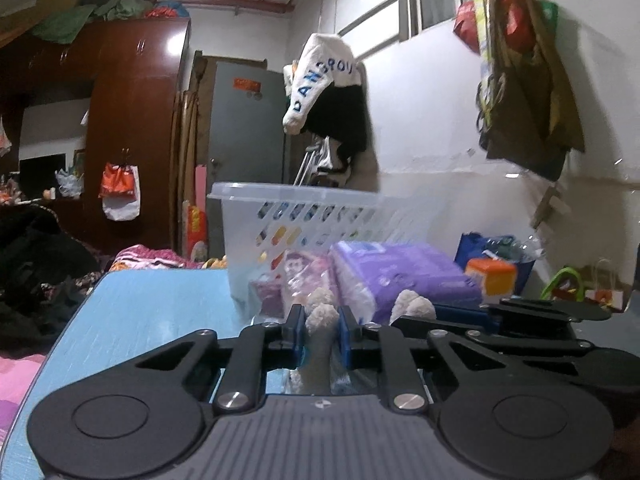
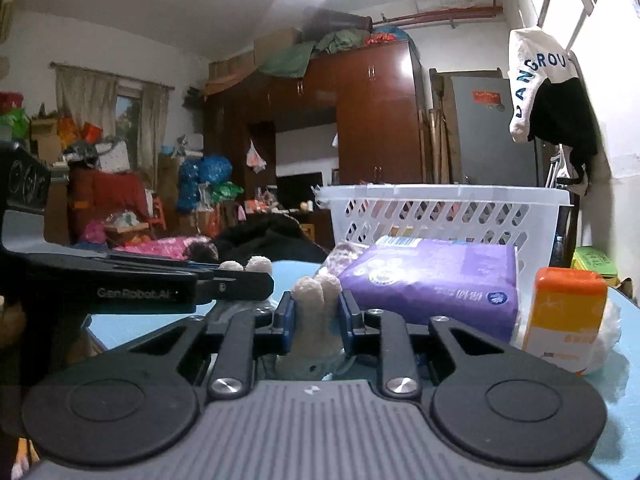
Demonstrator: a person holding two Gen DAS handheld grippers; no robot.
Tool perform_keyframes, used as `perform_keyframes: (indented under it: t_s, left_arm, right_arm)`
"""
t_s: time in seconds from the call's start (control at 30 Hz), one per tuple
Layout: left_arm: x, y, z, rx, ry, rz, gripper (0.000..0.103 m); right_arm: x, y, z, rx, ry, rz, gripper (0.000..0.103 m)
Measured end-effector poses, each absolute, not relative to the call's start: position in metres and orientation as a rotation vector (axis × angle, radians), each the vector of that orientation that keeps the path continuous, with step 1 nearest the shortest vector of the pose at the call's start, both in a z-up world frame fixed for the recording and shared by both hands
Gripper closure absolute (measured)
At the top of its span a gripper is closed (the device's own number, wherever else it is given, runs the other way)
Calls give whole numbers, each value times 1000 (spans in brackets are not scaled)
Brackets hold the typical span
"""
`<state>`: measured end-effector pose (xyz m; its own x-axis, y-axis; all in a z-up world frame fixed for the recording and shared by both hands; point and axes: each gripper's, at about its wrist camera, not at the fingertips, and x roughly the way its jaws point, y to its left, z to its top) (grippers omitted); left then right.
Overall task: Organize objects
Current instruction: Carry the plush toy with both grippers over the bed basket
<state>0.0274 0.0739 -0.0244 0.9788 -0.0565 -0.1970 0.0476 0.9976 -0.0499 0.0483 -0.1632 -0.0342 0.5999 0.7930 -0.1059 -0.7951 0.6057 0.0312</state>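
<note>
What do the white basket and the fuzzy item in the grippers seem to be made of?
Basket: likely moulded plastic, glossy and slightly see-through, with slotted walls. Fuzzy item: probably plush or terry fabric, cream with a nubbly pile; both the left gripper and the right gripper are shut on it.

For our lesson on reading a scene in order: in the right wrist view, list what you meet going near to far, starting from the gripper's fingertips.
Right gripper shut on a fluffy cream toy → purple tissue pack → white basket → brown wardrobe.
</note>
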Motion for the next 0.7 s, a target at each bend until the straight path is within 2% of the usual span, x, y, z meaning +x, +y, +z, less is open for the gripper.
perform_keyframes:
  t_s: [0.5,0.7]
  left_arm:
    - [9,49,-2,3,140,-68,84]
    - [13,43,20,4,102,-78,84]
  right_arm:
    - [51,-183,-16,10,61,975,80]
    - [62,-191,13,6,25,983,80]
